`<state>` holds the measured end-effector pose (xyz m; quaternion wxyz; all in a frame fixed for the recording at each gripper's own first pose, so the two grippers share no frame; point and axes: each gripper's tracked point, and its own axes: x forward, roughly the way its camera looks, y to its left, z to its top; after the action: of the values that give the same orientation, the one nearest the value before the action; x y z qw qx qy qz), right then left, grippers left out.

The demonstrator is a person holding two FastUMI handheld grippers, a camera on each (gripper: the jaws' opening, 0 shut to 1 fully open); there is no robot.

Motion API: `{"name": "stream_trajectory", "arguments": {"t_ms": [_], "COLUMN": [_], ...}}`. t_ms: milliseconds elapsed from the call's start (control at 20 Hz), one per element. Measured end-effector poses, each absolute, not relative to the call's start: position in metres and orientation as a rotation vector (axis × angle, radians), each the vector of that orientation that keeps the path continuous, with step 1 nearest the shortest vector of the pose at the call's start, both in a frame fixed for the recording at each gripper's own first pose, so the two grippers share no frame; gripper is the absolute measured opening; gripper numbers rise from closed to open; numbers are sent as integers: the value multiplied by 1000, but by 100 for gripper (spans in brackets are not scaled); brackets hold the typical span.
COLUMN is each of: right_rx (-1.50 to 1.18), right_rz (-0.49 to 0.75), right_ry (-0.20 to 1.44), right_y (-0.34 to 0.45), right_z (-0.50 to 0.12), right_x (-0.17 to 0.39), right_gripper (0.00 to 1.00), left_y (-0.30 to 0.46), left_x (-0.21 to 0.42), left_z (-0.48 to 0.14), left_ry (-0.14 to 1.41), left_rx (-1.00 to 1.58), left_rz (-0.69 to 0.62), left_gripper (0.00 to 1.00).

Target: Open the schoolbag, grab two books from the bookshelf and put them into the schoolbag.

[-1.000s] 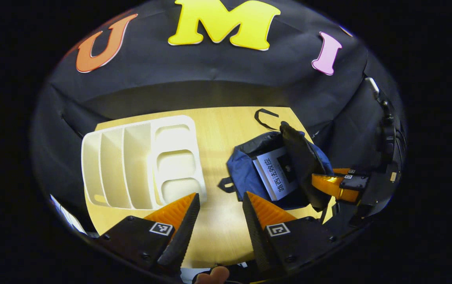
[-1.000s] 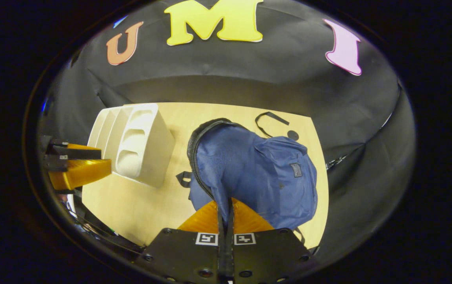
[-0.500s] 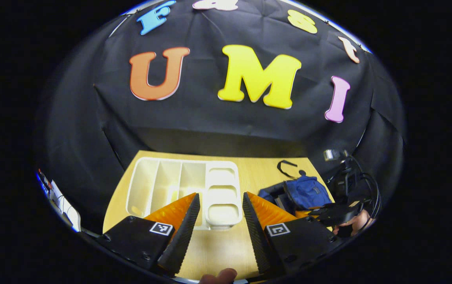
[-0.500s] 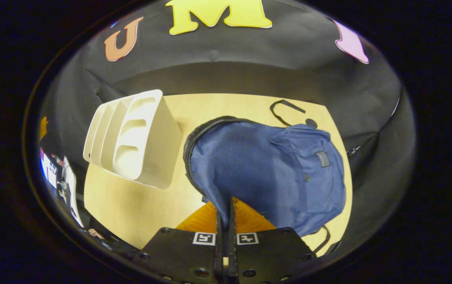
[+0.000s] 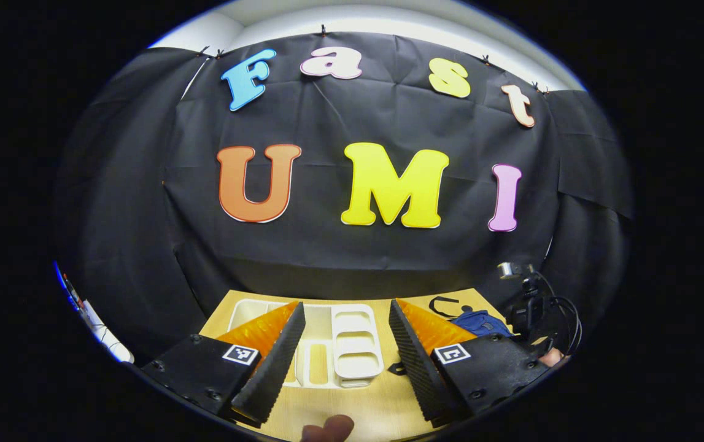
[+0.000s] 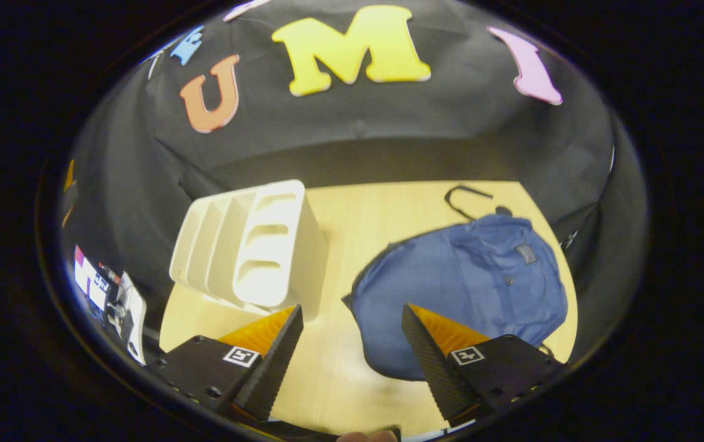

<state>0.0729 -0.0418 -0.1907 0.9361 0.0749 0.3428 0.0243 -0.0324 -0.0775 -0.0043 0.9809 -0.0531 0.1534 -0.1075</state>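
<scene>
Two claws are in view, both released: the left claw stands with its jaws spread and nothing between them, and the right claw likewise gapes over bare counter, gripping nothing.

The schoolbag lies flat on the counter, just right of the bookshelf as the right gripper view has it, with a strip of bare wood between them. It is blue fabric with a dark zip edge along the side facing the bookshelf, a small dark patch on its front pocket, and a dark loop strap trailing on the counter beyond its far end. In the left gripper view the schoolbag shows as a small blue heap to the right of the bookshelf.

Judgement on handling: the schoolbag is soft, light and limp. It will sag and fold wherever pinched, so the firm hold is the zip edge or flap rim on the bookshelf side. The cloth looks matte, not slippery.

The bookshelf is cream, rigid plastic, slotted, with its slots looking empty. No books can be made out on it.
</scene>
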Motion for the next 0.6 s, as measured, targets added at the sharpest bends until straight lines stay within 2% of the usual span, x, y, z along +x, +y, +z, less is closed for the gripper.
{"name": "stream_trajectory", "arguments": {"t_ms": [300, 400, 450, 500, 550, 600], "right_rx": [111, 99, 90, 79, 69, 61], "right_rz": [-71, -109, -120, -132, -140, -143], "right_ry": [169, 49, 1, -41, -75, -98], "right_y": [-55, -61, -62, -64, -63, -62], "right_z": [-28, 6, 18, 30, 39, 46], "right_x": [50, 37, 30, 23, 19, 16], "right_gripper": [97, 99, 94, 93, 99, 93], "left_y": [-66, -66, -66, -65, -65, -64], "left_x": [-37, -35, -37, -36, -35, -34], "left_z": [48, 55, 58, 60, 62, 65], "left_ry": [96, 65, 55, 49, 43, 36], "left_rx": [-144, -142, -144, -144, -142, -139], "left_rz": [-193, -183, -181, -179, -175, -171], "left_gripper": [90, 89, 89, 90, 90, 90]}}
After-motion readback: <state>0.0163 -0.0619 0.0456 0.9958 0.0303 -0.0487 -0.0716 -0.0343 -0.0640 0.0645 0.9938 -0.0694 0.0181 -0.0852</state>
